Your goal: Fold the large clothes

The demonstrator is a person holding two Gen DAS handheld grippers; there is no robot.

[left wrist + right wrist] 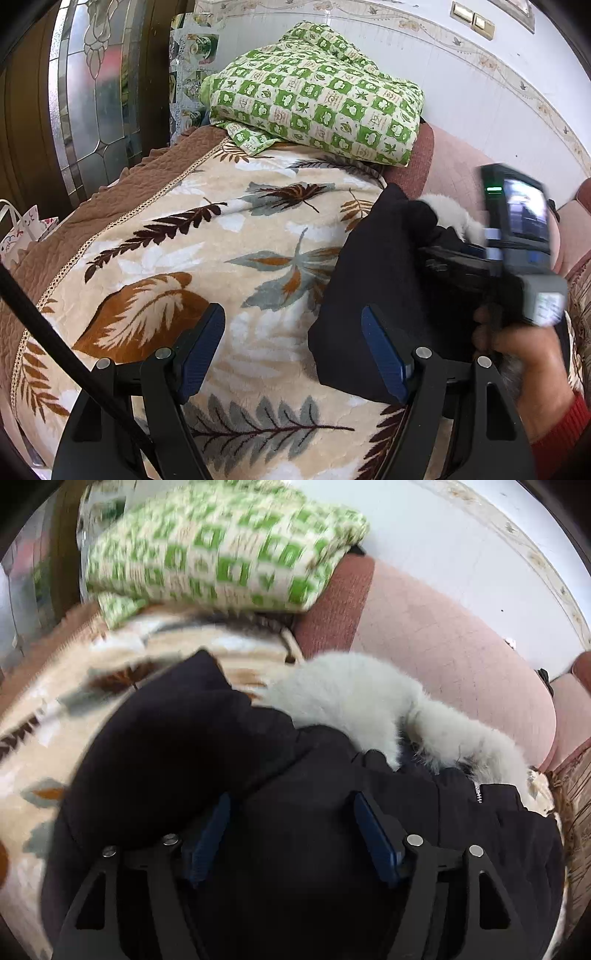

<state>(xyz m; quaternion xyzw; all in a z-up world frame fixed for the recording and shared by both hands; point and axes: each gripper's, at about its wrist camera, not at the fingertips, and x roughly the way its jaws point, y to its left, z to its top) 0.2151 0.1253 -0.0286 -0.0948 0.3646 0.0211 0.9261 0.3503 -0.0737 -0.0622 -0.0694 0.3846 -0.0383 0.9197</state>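
Observation:
A black coat (pixel 207 738) with a pale grey fur collar (pixel 354 701) lies bunched on a leaf-patterned blanket (pixel 177 251). It also shows at the right of the left wrist view (pixel 373 288). My left gripper (pixel 293 347) is open above the blanket, its right finger at the coat's left edge. My right gripper (pixel 291 830) is open just over the black fabric, with nothing between its pads. The right gripper's body and the hand holding it show blurred in the left wrist view (pixel 517 258).
A folded green-and-cream checked quilt (pixel 317 96) lies at the far end of the blanket. A pink sofa back (pixel 454 664) runs behind the coat. A glass-panelled door (pixel 96 81) stands at the left, with a white bag (pixel 22 232) beside it.

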